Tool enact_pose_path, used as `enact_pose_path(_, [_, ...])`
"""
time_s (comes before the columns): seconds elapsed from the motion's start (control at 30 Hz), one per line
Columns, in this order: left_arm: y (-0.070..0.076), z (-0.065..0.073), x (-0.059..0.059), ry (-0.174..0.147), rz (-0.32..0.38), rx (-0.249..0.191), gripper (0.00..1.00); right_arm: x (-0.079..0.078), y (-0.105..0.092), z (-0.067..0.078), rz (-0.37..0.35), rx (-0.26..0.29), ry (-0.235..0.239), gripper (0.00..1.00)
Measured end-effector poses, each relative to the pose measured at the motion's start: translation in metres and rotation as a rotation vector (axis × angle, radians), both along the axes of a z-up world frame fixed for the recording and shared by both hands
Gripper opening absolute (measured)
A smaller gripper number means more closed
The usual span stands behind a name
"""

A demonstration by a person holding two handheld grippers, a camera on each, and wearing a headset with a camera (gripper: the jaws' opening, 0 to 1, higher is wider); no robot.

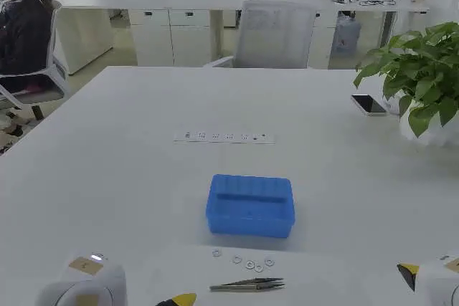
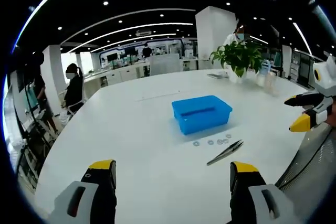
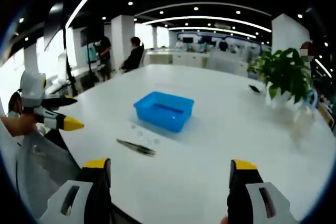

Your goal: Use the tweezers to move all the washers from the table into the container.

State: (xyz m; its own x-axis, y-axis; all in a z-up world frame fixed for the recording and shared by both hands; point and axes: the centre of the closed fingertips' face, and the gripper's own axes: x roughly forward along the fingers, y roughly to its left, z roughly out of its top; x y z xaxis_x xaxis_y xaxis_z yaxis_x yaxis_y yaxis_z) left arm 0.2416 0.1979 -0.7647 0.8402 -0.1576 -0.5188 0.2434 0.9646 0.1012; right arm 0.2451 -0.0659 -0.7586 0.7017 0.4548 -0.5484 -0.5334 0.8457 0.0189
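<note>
A blue plastic container (image 1: 250, 205) (image 2: 201, 113) (image 3: 163, 110) sits on the white table (image 1: 143, 148). Several small metal washers (image 1: 244, 259) (image 2: 211, 141) (image 3: 143, 134) lie in a loose row just in front of it. Steel tweezers (image 1: 247, 285) (image 2: 224, 152) (image 3: 136, 147) lie flat on the table, nearer to me than the washers. My left gripper (image 2: 173, 174) (image 1: 185, 299) is open, low at the near table edge, left of the tweezers and holding nothing. My right gripper (image 3: 170, 174) (image 1: 409, 271) is open too, off to the right of the tweezers, nothing in it.
A strip of white labels (image 1: 224, 136) lies beyond the container. A phone (image 1: 368, 104) and a potted plant (image 1: 423, 77) stand at the right side of the table. An office chair (image 1: 272, 34) is at the far edge; a person (image 1: 21, 26) sits far left.
</note>
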Motion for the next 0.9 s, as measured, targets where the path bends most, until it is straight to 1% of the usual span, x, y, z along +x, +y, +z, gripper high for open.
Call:
enact_pose_path(0.13, [-0.0002, -0.0009, 0.0, 0.002, -0.001, 0.003, 0.9, -0.0004, -0.0001, -0.0004, 0.0, 0.0, 0.003, 0.91])
enact_pose_path(0.27, [-0.0011, -0.0028, -0.0006, 0.012, -0.007, 0.013, 0.9, -0.0003, -0.0004, -0.001, 0.0, 0.0, 0.005, 0.91])
enact_pose_path(0.63, [-0.0042, -0.0026, -0.0019, 0.009, -0.025, 0.037, 0.9, -0.0007, 0.0001, -0.0004, 0.003, -0.001, 0.0, 0.91])
enact_pose_path(0.9, [-0.0033, -0.0022, -0.0021, 0.005, -0.023, 0.045, 0.9, -0.0031, 0.0029, -0.0023, 0.019, -0.017, 0.006, 0.91])
